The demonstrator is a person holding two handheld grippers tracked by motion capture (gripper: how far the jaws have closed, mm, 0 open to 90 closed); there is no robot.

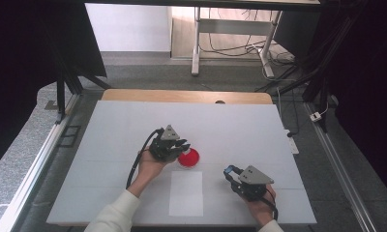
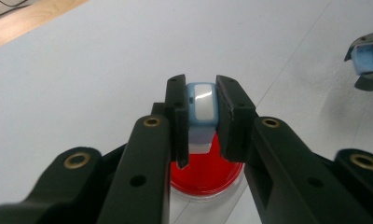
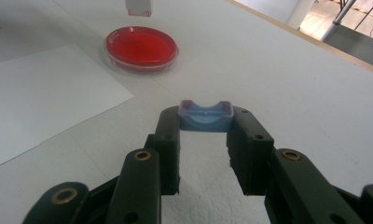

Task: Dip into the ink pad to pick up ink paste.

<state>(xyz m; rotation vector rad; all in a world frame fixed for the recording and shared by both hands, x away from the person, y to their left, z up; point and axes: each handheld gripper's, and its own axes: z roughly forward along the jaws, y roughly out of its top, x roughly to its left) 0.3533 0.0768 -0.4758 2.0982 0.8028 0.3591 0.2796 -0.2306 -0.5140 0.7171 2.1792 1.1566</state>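
Left gripper (image 2: 198, 119) clenched on a blue-and-white stamp (image 2: 202, 108) just above the red dish (image 1: 188, 158) mid-desk (image 1: 119, 130), right gripper (image 3: 205, 135) clamped on its blue cap (image 3: 206, 116) right of the white sheet (image 1: 186, 193).

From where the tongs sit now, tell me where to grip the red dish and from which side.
Take the red dish by its low rim, from above, jaws spanning its full width. It is round, flat and shallow, resting on the table, so its side gives little to grip. Both tongs are occupied: the left holds a blue-and-white piece over the dish, the right a blue cap.
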